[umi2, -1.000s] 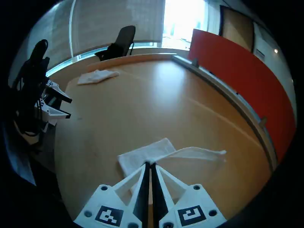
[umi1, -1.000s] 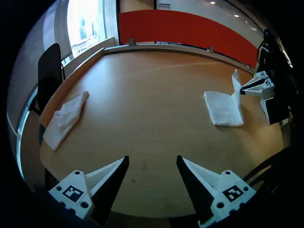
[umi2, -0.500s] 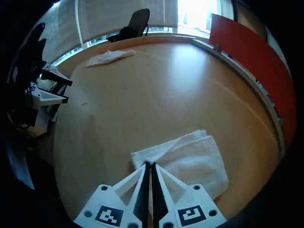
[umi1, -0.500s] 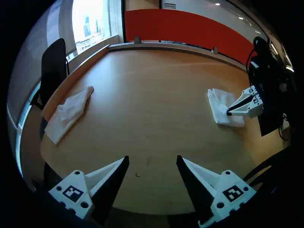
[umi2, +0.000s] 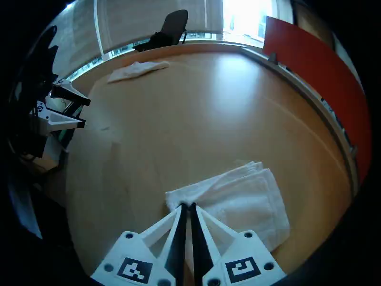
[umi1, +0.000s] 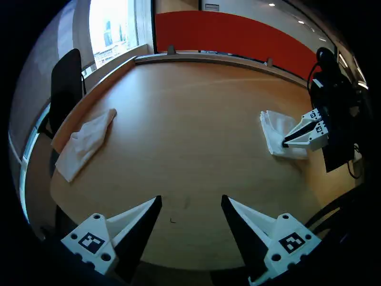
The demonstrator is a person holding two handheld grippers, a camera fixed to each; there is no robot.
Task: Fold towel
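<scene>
One towel (umi2: 238, 200), clenched by right tool (umi2: 186, 206), on wooden table (umi2: 190, 105) near red partition (umi2: 314, 52); left tool (umi1: 191, 198) released.

Nothing legible: no words, numbers or brands. The only markings are black-and-white square fiducial tags (umi1: 91, 241), one on each finger of my left gripper (umi1: 190, 198) and my right gripper (umi2: 187, 206). They're patterns, not letters. There's a small white sign (umi1: 212, 7) on the wall just above the red partition (umi1: 228, 33), too small to read. The partition itself is plain, with no print.
</scene>
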